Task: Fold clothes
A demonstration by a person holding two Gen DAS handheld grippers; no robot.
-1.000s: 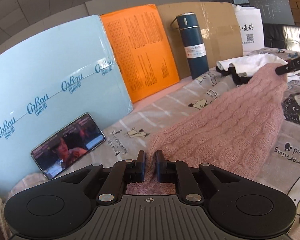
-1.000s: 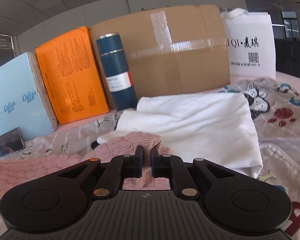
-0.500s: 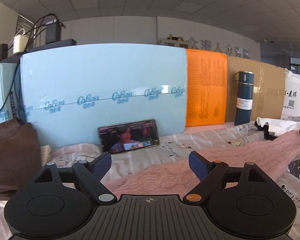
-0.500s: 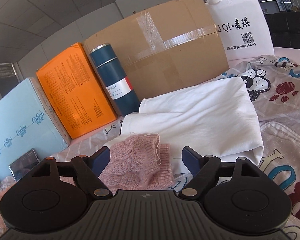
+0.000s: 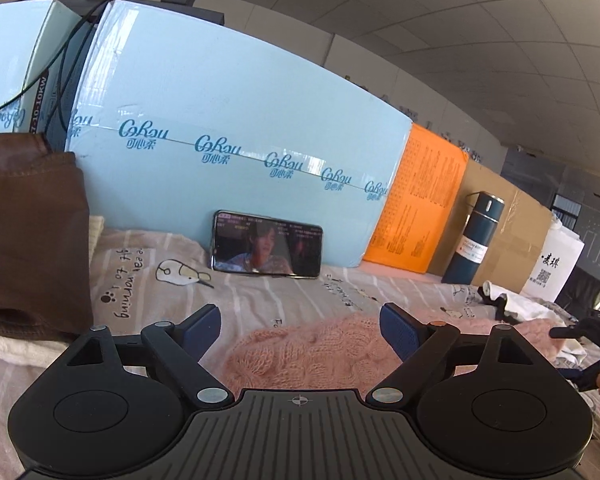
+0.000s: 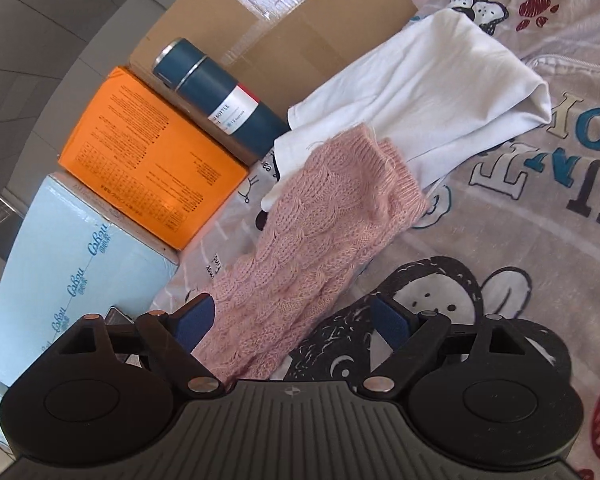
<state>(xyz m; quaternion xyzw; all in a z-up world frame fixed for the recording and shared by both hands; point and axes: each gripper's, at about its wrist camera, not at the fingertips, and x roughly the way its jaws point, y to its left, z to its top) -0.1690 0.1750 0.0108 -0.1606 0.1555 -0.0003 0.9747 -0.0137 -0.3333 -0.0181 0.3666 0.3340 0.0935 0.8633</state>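
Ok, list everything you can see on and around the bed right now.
pink sweater: one, lying on the sheet, cuff end on the white garment
white garment: one, folded, by the cardboard box
bed sheet: one, grey, cartoon print
phone: one, leaning on the light blue box
light blue box: one, back left
orange box: one
flask: one, dark blue
cardboard box: one, brown
white bag: one
brown garment: one, far left
left gripper: jaws open, empty
right gripper: jaws opening, astride the sweater
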